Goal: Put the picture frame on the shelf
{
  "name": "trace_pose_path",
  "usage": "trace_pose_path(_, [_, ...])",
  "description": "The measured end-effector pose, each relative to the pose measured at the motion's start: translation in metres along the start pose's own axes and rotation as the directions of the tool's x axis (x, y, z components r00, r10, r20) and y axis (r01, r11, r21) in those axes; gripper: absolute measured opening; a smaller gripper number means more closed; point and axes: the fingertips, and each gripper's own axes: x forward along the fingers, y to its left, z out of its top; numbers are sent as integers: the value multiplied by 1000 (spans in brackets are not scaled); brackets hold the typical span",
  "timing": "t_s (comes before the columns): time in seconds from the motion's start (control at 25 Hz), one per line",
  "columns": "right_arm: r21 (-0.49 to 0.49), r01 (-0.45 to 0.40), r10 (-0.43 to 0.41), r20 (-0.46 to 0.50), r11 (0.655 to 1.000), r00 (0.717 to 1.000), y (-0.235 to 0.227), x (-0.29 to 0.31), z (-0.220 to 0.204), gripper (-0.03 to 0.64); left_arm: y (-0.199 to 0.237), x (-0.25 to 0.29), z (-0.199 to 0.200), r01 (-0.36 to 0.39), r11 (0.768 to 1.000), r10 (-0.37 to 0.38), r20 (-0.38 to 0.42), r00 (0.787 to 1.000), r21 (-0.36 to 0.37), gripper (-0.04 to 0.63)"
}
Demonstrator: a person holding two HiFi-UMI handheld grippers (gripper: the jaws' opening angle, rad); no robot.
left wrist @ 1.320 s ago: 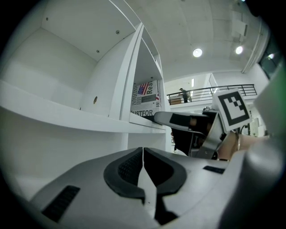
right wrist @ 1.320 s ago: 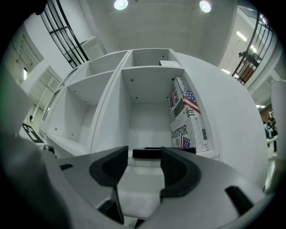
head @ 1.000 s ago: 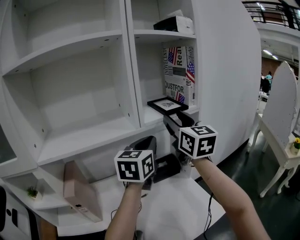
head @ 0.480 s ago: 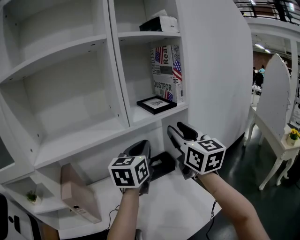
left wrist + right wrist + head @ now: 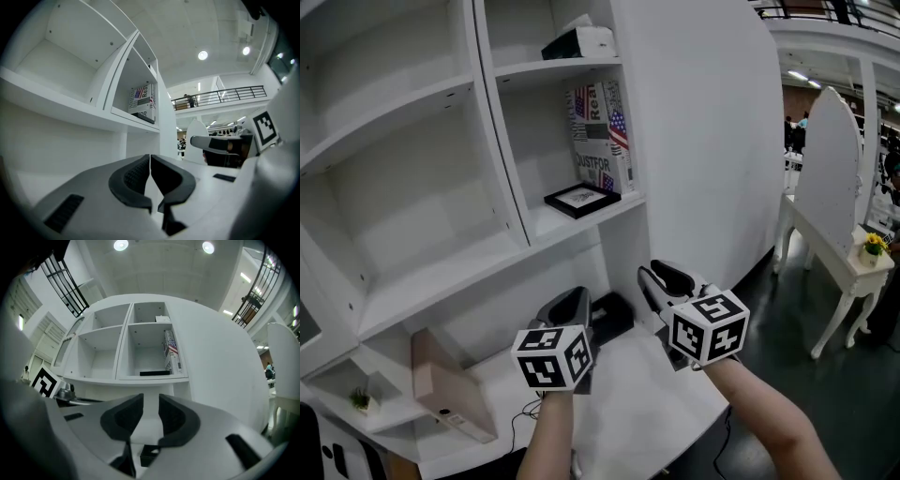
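Lying flat on shelf [image 5: 581,225], picture frame [image 5: 581,199] sat up & fwd-left of right gripper [image 5: 664,281], the nearer one, jaws closing w/ nothing between; left gripper [image 5: 567,305] pinched together, empty.

White nearly everywhere, with small bits of colour.
White shelf [image 5: 422,272] with a black picture frame [image 5: 581,199] round a pale grey picture. Next to it a tall box [image 5: 602,131] with red and white stripes, white stars on blue, and black letters. Up top a black and white box [image 5: 578,42]. Down low a dusty pink box [image 5: 441,384] and a tiny green plant [image 5: 360,400]. Off to the side a white table [image 5: 839,272] with yellow flowers [image 5: 874,246] over a dark floor [image 5: 853,412].
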Motion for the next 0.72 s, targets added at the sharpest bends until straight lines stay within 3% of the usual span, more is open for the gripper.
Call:
trace_pose_path(0.24, [19,31,-30,-66,999,997,-10,-29,-33,78,-15,-12,-25,0,1000,0,-17,1000,18,18])
trace_pose_path(0.72, [44,92,-84,-157,995,984,-18,-90,-81,66,-42,-35,-88,40,997,-44,-53,998,-73,18])
